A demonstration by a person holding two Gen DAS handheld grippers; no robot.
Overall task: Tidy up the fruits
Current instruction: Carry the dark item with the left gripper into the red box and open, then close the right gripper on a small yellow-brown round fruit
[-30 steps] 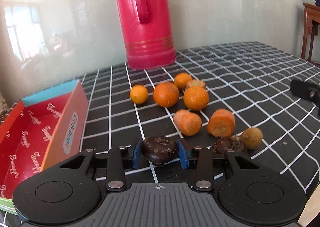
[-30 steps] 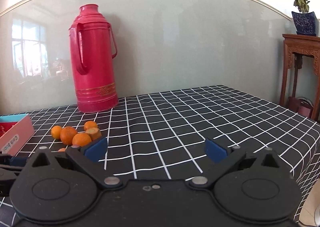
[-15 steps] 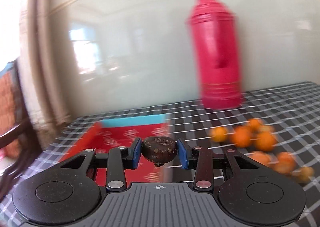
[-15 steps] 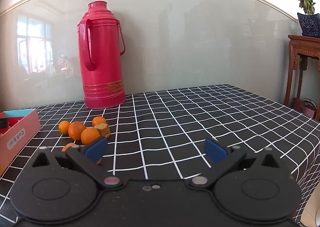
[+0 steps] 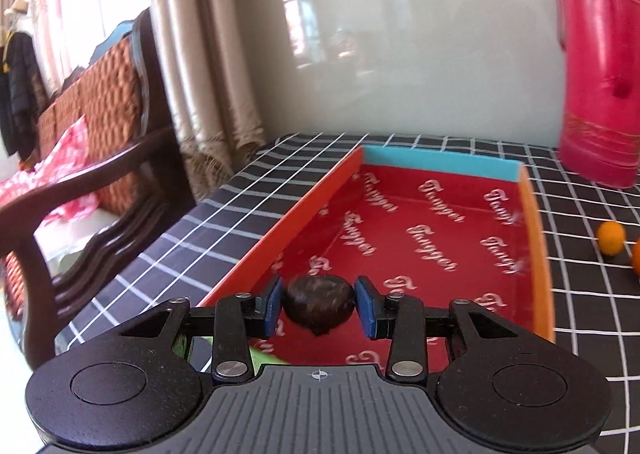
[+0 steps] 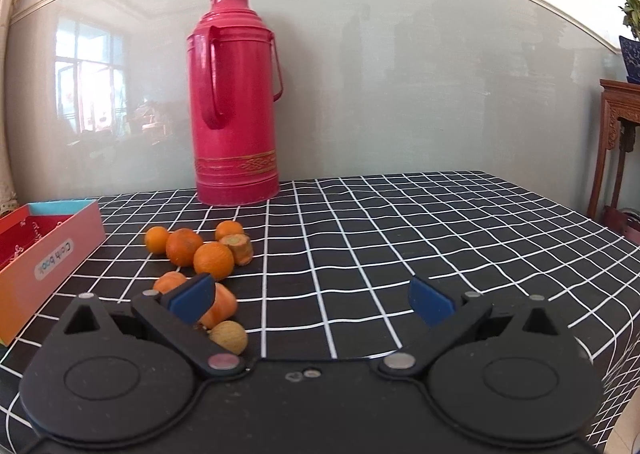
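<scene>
1. Left gripper (image 5: 319,308): blue pads pinch a dark, rough, roundish fruit (image 5: 319,304) over the near end of the red-lined cardboard box (image 5: 538,250).
2. Right gripper (image 6: 312,298): jaws spread wide, empty.
3. Only the right view shows the heap: a tan fruit (image 6: 229,336), carrot chunks (image 6: 220,306), dimpled oranges (image 6: 213,260).
4. Farthest: glossy red flask (image 6: 236,106).

- The left wrist camera looks forward and down over its gripper (image 5: 319,310), close above the red box (image 5: 536,238) at the table's (image 5: 224,214) corner.
- The right wrist camera faces the wall, low over the table (image 6: 400,238).
- Both views share the box (image 6: 48,250), the red flask (image 5: 600,66) (image 6: 236,102) and the oranges (image 5: 611,237) (image 6: 184,247).
</scene>
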